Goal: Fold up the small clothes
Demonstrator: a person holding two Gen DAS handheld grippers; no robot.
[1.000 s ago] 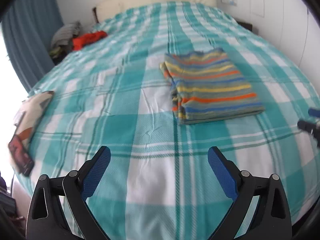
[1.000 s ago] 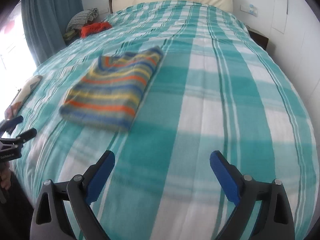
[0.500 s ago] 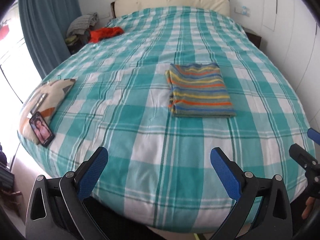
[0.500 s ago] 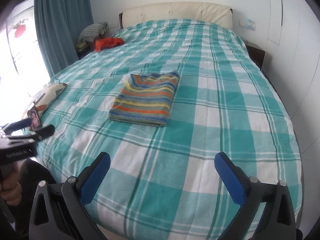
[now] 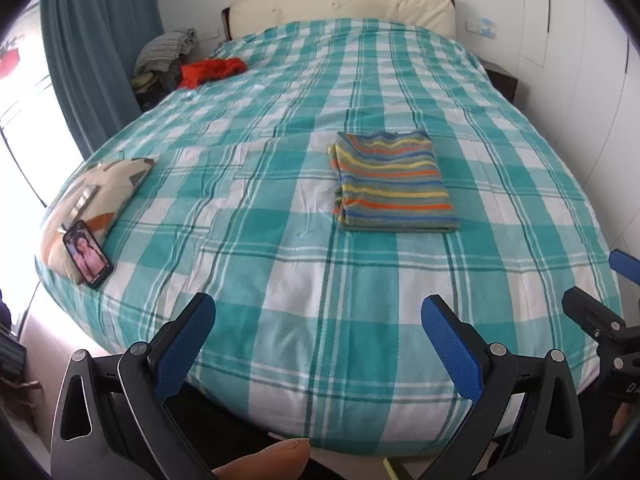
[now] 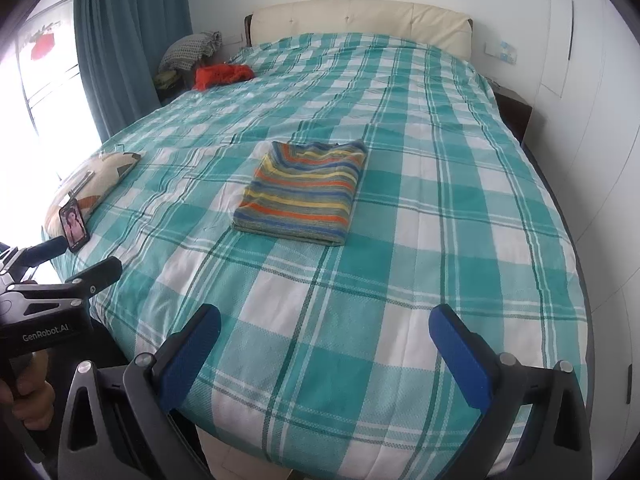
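A striped garment (image 5: 392, 182) in orange, yellow, blue and grey lies folded into a neat rectangle in the middle of the bed (image 5: 280, 280). It also shows left of centre in the right wrist view (image 6: 306, 192). My left gripper (image 5: 318, 320) is open above the bed's near edge, well short of the garment, with nothing between its blue pads (image 5: 184, 344). My right gripper (image 6: 324, 330) is open too, equally far back and empty. Each gripper appears at the edge of the other's view.
A teal and white checked cover (image 6: 440, 200) spreads over the bed. A patterned cushion (image 5: 96, 200) with a lit phone (image 5: 87, 254) sits at the left edge. A red cloth (image 5: 212, 70) and piled clothes (image 5: 166, 52) lie far left. Curtain left, white wall right.
Both grippers have pulled back and up from the bed, so the folded garment looks smaller and the whole bed shows. The right gripper's jaws widened slightly. The garment stayed put.
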